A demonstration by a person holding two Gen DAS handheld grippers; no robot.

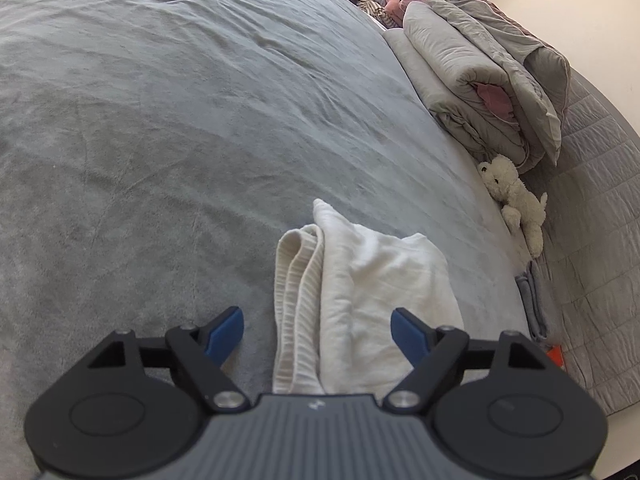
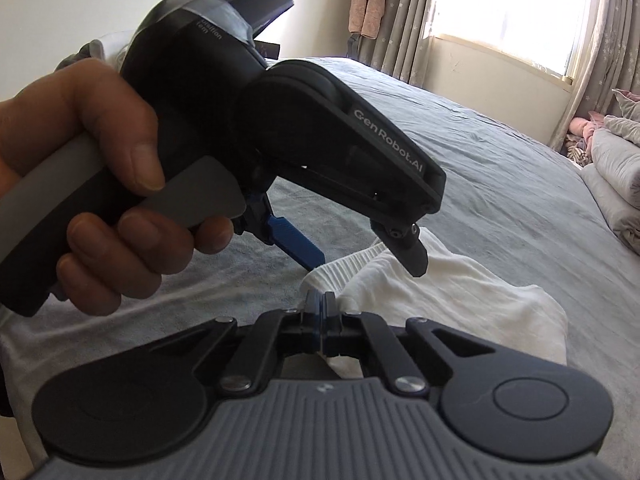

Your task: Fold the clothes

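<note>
A white garment [image 1: 380, 280] with a ribbed hem lies bunched on the grey bed cover [image 1: 160, 120]. My left gripper [image 1: 316, 320] hovers just above it with its blue-padded fingers spread wide, one on each side of the cloth, pressing on nothing. In the right wrist view that same left gripper [image 2: 364, 262], held in a person's hand [image 2: 100, 184], tilts down over the garment [image 2: 480, 304]. My right gripper [image 2: 320, 300] is shut, its pads pinched on the near ribbed edge of the white garment, with cloth bulging out beside and below them.
Folded grey duvets and pillows [image 1: 460, 80] are stacked at the bed's right side, with a white plush toy [image 1: 516, 200] and a small folded grey cloth [image 1: 532, 300] beside them. A bright window [image 2: 508, 8] with curtains stands beyond the bed; a pink garment [image 2: 368, 4] hangs there.
</note>
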